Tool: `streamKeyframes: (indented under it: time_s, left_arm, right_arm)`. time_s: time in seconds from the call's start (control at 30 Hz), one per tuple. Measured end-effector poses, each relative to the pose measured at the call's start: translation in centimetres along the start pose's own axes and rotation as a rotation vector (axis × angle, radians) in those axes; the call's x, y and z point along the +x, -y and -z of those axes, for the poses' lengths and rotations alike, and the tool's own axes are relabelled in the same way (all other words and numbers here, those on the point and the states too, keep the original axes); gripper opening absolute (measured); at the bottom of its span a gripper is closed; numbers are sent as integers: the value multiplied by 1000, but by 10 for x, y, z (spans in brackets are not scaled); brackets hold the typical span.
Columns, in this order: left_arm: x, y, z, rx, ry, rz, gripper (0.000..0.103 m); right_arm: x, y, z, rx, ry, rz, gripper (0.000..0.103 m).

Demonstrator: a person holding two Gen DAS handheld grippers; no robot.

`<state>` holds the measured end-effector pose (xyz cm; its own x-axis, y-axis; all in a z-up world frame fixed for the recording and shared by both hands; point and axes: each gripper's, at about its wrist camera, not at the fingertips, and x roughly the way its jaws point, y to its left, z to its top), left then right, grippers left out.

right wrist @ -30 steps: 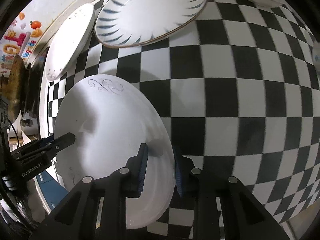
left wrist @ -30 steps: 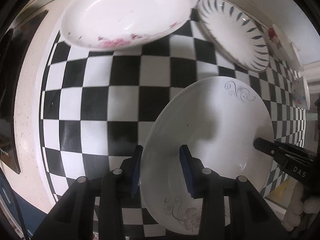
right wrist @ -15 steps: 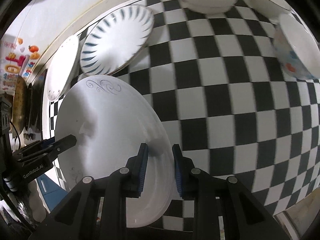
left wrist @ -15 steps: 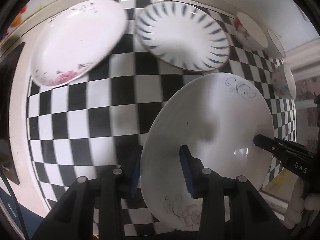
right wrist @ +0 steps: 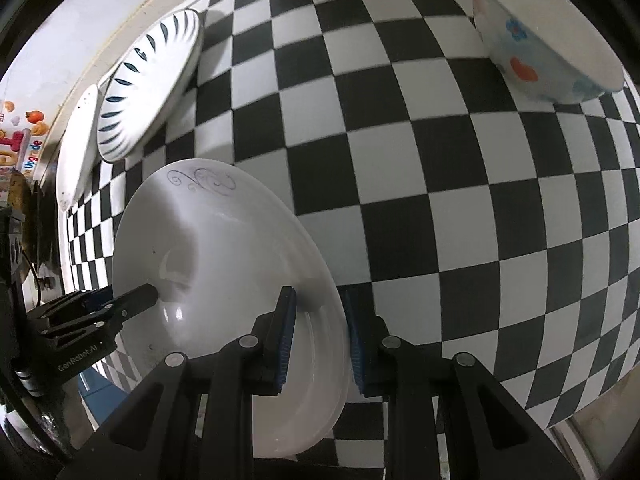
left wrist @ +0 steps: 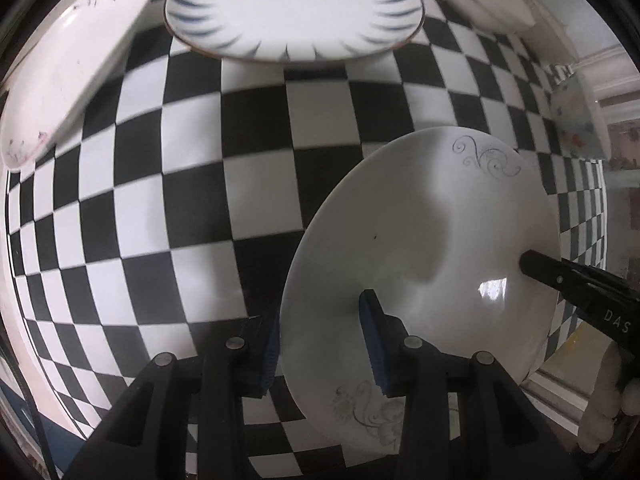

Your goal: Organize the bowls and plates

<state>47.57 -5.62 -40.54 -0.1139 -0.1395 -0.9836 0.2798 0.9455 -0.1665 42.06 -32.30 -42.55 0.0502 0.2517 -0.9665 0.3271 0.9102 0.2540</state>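
Above checkered cloth (left wrist: 248, 184): white round ceramic plate with grey scroll motif (left wrist: 432, 248), held clear of it.
Left gripper (left wrist: 320, 340): pinching plate's left rim.
Right gripper (right wrist: 320, 340): pinching right rim.
Far side: blue-striped white plate (left wrist: 292, 8).

Both wrist views look steeply down, close over the shared scroll plate (left wrist: 432, 240) and checkered table (right wrist: 460, 200).

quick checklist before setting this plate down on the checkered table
1. Left gripper jaws clamp the rim of the white scroll-patterned plate: ok.
2. Right gripper jaws clamp the opposite rim: ok.
3. Plate lifted off the black-and-white checkered tablecloth: ok.
4. Bare cloth ahead to set it down: ok.
5. Blue-striped plate apart from the held plate: ok.
6. Plate's underside clean: cannot tell.
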Motion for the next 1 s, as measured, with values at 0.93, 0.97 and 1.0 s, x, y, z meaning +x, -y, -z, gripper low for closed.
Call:
streamKeyframes:
  time_s: [0.93,0.97,1.0]
  left_arm:
    - [-56,-64,41,-231,107,-66,35]
    - [-68,-72,44,-246,135,-73,35]
    - [-84,-83,47,-265,172,-88,35]
  right_arm:
    - [-9,6,-9,-37,-67,-42,27]
    - [-20,3,-10,-45,-44,-45,27]
    - [-30,-1,-11,-60,-21,-48,27]
